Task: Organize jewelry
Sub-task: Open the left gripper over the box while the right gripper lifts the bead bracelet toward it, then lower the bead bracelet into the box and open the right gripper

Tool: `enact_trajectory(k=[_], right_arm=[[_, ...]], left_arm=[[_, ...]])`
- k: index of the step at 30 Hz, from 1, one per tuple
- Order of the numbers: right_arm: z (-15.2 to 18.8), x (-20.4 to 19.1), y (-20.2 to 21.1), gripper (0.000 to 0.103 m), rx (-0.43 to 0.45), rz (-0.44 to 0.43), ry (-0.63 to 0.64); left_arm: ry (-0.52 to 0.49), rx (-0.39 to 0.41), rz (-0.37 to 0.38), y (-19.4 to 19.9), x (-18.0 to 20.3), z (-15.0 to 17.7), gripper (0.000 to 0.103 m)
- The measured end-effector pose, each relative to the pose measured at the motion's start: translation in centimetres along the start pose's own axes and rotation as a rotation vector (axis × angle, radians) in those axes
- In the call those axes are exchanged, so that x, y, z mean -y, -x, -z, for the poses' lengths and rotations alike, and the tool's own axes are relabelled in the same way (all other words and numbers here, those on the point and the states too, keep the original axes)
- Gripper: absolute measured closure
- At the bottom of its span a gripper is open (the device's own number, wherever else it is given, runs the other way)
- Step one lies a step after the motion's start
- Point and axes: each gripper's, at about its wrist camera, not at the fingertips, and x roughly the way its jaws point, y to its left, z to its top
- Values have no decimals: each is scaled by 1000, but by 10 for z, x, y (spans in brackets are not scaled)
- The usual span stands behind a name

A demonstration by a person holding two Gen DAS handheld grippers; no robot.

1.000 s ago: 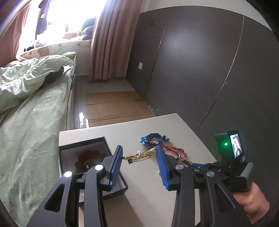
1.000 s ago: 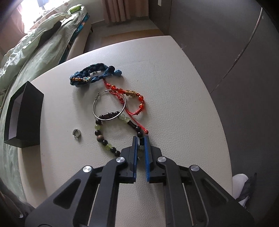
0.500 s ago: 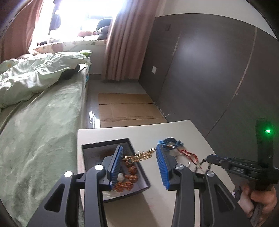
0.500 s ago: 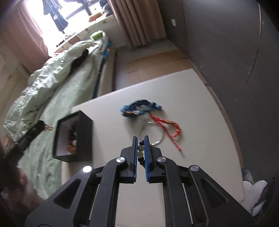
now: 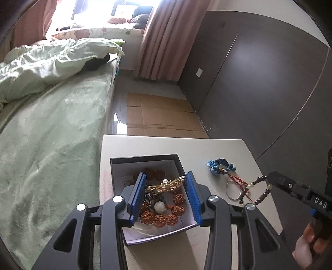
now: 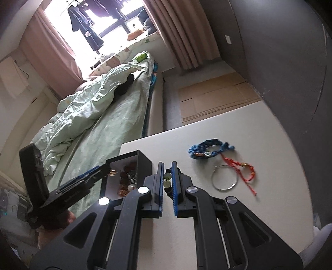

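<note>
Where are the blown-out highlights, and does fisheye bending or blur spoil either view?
Left wrist view: the window is washed out white, glare streaks the floor, and the wardrobe seams bow; the box stays sharp. Right wrist view: the window is also overexposed, the table edge curves, and the red bracelet looks slightly soft.

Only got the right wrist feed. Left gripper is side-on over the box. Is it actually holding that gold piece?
Observer: Yes. Left wrist view shows the gold chain spanning between the left gripper's pads, above the open box.
Operator: What's in the box?
Observer: A string of rough brown beads and a white bead.
Operator: How's my bracelet hanging?
Observer: The beaded bracelet dangles in a loop from the right gripper tip, beside the silver hoop on the table.
</note>
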Motion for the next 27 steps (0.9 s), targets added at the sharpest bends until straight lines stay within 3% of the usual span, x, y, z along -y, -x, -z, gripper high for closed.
enact_trajectory(k=[2, 4, 6, 7, 20, 27], right_arm=[[-1, -5, -5, 95, -2, -13, -3], [-2, -8, -8, 95, -2, -31, -6], [-3, -13, -10, 95, -1, -46, -6], [-3, -16, -11, 95, -1, -56, -4], [-4, -53, -21, 95, 17, -195, 19], [-2, -75, -35, 94, 27, -237, 34]], left_arm=[[17, -11, 9, -5, -3, 0, 65], [40, -24, 23, -11, -6, -2, 57], [61, -12, 19, -11, -9, -4, 23], [67, 13, 12, -7, -11, -5, 20], [100, 65, -59, 28, -34, -18, 8], [128, 89, -67, 46, -48, -19, 8]])
